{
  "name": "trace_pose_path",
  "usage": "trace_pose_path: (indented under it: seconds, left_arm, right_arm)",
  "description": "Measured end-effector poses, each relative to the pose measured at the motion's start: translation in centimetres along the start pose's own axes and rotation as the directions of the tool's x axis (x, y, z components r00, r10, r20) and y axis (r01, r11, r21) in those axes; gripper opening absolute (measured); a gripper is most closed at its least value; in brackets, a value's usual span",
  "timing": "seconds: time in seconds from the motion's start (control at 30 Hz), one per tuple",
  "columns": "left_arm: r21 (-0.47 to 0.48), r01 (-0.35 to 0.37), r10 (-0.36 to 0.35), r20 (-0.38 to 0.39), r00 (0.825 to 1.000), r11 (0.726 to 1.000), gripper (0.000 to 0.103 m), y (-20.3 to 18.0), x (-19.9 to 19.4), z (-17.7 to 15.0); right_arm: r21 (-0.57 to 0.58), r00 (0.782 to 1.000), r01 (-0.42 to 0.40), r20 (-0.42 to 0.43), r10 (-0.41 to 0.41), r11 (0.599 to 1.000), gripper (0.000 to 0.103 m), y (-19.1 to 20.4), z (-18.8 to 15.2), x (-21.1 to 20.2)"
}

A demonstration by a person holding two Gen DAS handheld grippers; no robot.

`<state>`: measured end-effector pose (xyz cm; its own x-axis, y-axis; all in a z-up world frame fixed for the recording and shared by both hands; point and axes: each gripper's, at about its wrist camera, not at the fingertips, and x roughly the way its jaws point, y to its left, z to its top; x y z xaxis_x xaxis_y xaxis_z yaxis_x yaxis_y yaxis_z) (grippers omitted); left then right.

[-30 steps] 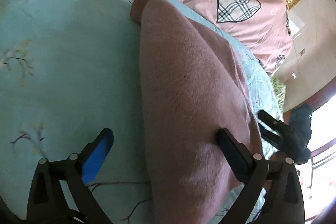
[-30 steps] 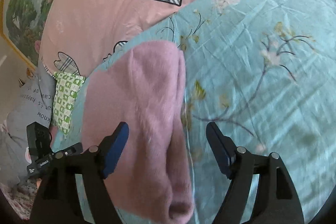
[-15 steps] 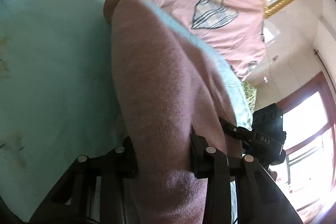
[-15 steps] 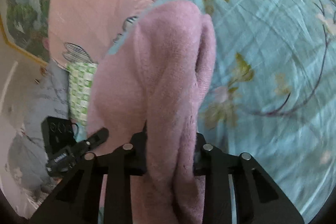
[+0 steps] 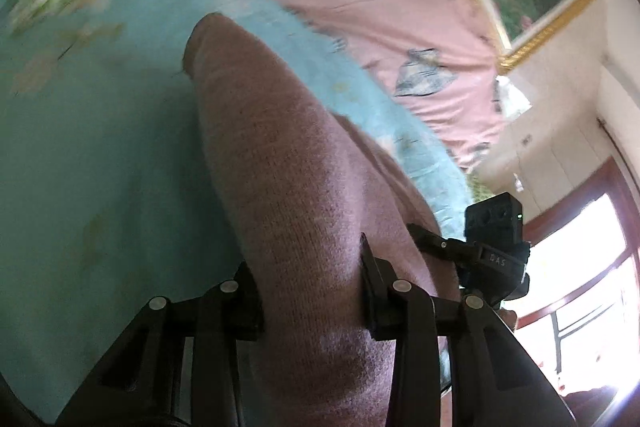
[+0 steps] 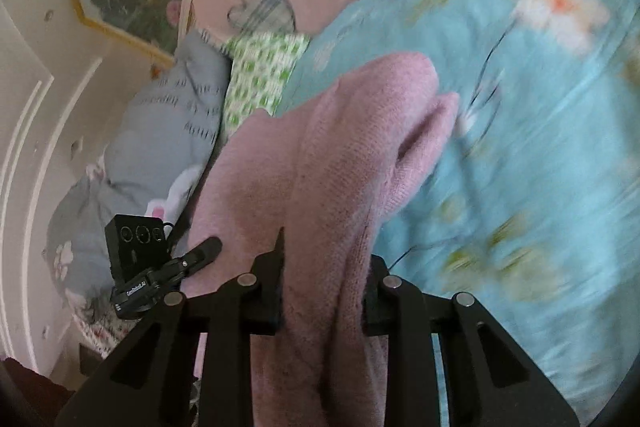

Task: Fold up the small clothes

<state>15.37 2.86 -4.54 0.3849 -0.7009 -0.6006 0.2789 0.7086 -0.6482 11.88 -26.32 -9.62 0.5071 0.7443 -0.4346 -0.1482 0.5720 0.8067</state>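
- The pink knitted garment [image 5: 288,187] lies on the light blue flowered bedsheet [image 5: 80,167]. Its near edge is raised off the sheet and bunched into both grippers.
- Long axis: in each wrist view the garment runs straight away from the jaws, ending in a rounded folded end on the sheet.
- Left gripper [image 5: 312,291]: jaws have just closed and now pinch a thick roll of the knit between them.
- Right gripper [image 6: 324,291]: jaws have just closed and now pinch a thick fold of the same edge.
- The two grippers stand side by side on the near edge; each shows at the margin of the other's view. Neither is nearer the far end.
- Pose: both point forward and moderately downward over the bed.
- Judgement: the coming fold depends on carrying the pinched edge along this axis toward the far end.
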Motion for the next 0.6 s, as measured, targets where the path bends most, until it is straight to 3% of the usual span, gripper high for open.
trace_pose_path:
  seconds: [0.1, 0.23, 0.47, 0.6]
  left_arm:
    - [-0.046, -0.065, 0.063, -0.039, 0.997, 0.997, 0.048, 2.3, 0.8, -1.2]
    - [-0.057, -0.117, 0.118, 0.013, 0.993, 0.991, 0.070, 2.0, -1.0, -1.7]
    - [-0.008, -0.211, 0.212, 0.036, 0.977, 0.977, 0.071, 0.3, -4.2, -3.7]
    - [0.018, -0.208, 0.208, -0.002, 0.978, 0.978, 0.071, 0.2, -5.2, -6.6]
  right_arm:
    - [0.004, 0.996, 0.077, -0.043, -0.077, 0.997, 0.034, -1.1, -1.5, 2.0]
    - [0.043, 0.995, 0.099, -0.012, -0.099, 0.994, 0.043, -1.5, -2.0, 0.2]
    - [-0.063, 0.978, 0.184, 0.107, -0.177, 0.981, 0.043, 1.6, -4.3, -5.8]
    - [-0.149, 0.983, 0.176, 0.082, -0.165, 0.973, 0.043, 3.9, -7.0, -6.5]
